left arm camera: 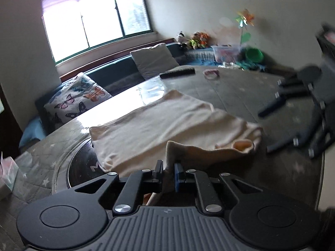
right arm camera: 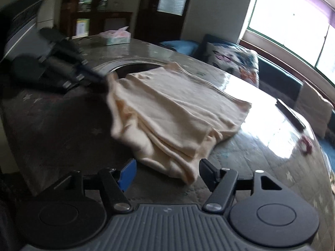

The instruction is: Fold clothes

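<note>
A cream garment (left arm camera: pixel 157 125) lies partly folded on the round table (left arm camera: pixel 240 96), which has a grey star-patterned cover. My left gripper (left arm camera: pixel 169 167) is shut on a raised fold of the garment's near edge. In the right wrist view the left gripper (right arm camera: pixel 100 79) holds the garment (right arm camera: pixel 178 108) at its far left corner, lifted a little. My right gripper (right arm camera: pixel 166 164) stands open, and the near corner of the cloth lies between its fingers without the pads pressing it. In the left wrist view the right gripper (left arm camera: pixel 266 130) hovers open beside the garment's sleeve end.
A dark round disc (left arm camera: pixel 79 167) is set in the table's middle, partly under the cloth. A black remote (left arm camera: pixel 178 72) and a pink hair tie (left arm camera: pixel 211 74) lie at the far side. A tissue box (right arm camera: pixel 117 36) stands on the table. A sofa with a butterfly pillow (left arm camera: pixel 77 100) runs behind.
</note>
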